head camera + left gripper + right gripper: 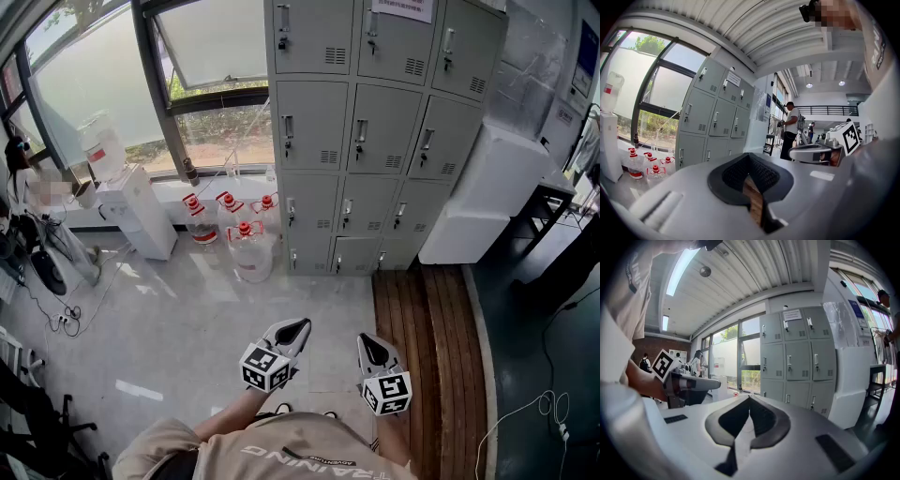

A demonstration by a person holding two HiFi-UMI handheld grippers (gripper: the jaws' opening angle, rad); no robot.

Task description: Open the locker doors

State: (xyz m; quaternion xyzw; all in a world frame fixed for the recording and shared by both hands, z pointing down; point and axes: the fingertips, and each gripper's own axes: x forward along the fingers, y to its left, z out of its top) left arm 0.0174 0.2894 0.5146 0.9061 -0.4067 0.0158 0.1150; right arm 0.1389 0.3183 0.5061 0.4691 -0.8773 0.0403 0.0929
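A grey bank of lockers (375, 122) stands against the far wall, three columns wide, with every door closed and a small handle on each. It also shows in the left gripper view as the lockers (717, 117) and in the right gripper view as the lockers (797, 357). My left gripper (291, 330) and right gripper (367, 343) are held low in front of the person, well short of the lockers and pointing toward them. The left gripper (749, 157) has its jaws together with nothing between them. The right gripper (750, 399) is likewise shut and empty.
Several red-capped water bottles (239, 234) stand on the floor left of the lockers, beside a white water dispenser (131, 202). Large white boxes (487, 187) are stacked right of the lockers. A strip of wooden planks (422, 356) runs along the floor. A person (790, 131) stands farther off.
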